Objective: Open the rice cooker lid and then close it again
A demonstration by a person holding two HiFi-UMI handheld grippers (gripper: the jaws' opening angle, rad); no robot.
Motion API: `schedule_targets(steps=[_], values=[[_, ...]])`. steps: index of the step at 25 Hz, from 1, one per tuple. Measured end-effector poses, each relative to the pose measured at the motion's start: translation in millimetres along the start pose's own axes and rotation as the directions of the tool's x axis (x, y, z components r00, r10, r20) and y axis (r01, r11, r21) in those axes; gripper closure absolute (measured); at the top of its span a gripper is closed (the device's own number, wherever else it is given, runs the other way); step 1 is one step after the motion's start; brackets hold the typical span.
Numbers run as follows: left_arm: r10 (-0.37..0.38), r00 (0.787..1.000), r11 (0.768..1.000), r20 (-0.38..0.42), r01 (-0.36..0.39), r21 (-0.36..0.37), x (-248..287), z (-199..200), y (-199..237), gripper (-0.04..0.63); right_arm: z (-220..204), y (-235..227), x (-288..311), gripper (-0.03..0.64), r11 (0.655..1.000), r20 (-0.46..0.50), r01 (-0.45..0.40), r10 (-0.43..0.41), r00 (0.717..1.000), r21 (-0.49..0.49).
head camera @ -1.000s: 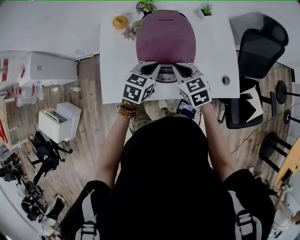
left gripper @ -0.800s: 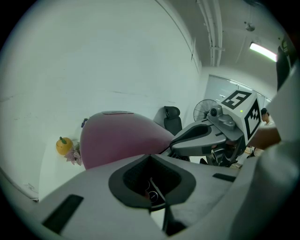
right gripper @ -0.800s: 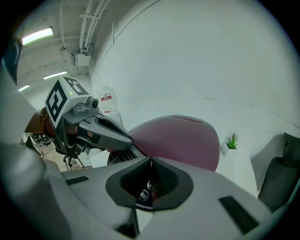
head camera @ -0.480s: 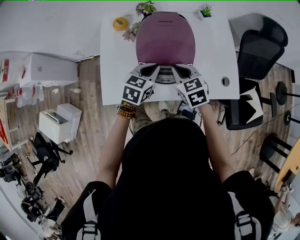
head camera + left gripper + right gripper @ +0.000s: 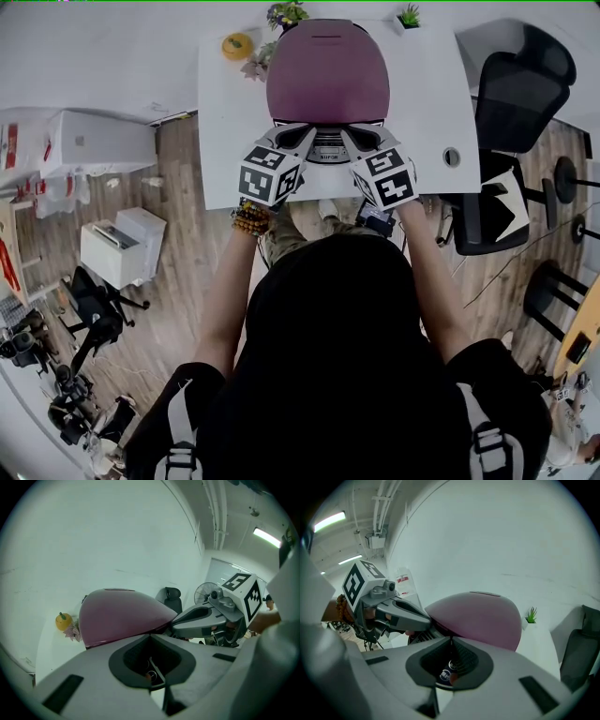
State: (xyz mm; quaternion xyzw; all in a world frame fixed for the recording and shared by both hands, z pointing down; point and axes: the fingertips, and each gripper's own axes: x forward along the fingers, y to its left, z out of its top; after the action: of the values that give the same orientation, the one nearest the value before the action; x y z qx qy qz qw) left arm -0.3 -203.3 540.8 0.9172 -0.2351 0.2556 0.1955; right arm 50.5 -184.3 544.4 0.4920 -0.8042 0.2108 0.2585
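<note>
Nearest, the left gripper (image 5: pixel 302 139) and right gripper (image 5: pixel 356 138) each have jaws pressed together on nothing, tips at the front of the glossy purple domed rice cooker lid (image 5: pixel 328 75), which sits mid white tabletop (image 5: pixel 427 94). The lid is probably rigid, hinged and slippery, so lift it under its front lip.

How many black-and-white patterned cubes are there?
2. The left cube rides on the left gripper, the right cube on the right gripper, before the rice cooker. None seems hidden.
</note>
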Motion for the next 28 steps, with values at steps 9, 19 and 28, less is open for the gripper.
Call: schedule_targets(steps=[9, 19, 28], values=[[-0.003, 1.0, 1.0, -0.002, 0.003, -0.016, 1.3, 1.2, 1.8, 0.571, 1.0, -1.3, 1.8, 0.588, 1.0, -0.032, 0.003, -0.003, 0.999, -0.008], [0.002, 1.0, 1.0, 0.008, -0.001, -0.027, 1.3, -0.3, 2.1, 0.572, -0.4, -1.0, 2.2, 0.588, 1.0, -0.035, -0.004, 0.004, 0.999, 0.004], [0.007, 1.0, 0.999, 0.017, -0.007, -0.039, 0.5, -0.3, 2.3, 0.571, -0.2, -0.9, 2.0, 0.588, 1.0, -0.039, 0.0, 0.001, 0.999, 0.008]])
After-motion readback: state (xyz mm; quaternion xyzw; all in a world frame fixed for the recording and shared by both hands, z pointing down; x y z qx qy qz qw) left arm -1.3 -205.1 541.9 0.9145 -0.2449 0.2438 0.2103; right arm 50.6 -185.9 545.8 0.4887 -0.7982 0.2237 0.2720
